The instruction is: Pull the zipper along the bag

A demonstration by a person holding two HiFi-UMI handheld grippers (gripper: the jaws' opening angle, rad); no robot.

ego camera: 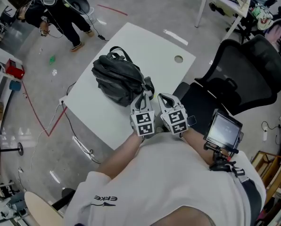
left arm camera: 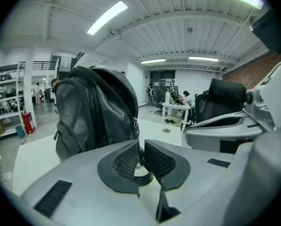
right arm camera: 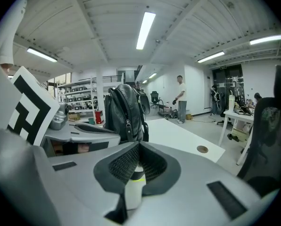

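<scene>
The black bag point(ego camera: 119, 79) stands on the white surface point(ego camera: 150, 46), just ahead of both tools. Its zipper pull point(left arm camera: 136, 126) hangs at the near end, facing them. The left tool point(ego camera: 141, 101) is the nearer one. It and the right tool point(ego camera: 165, 101) are both clenched and hold nothing.
</scene>
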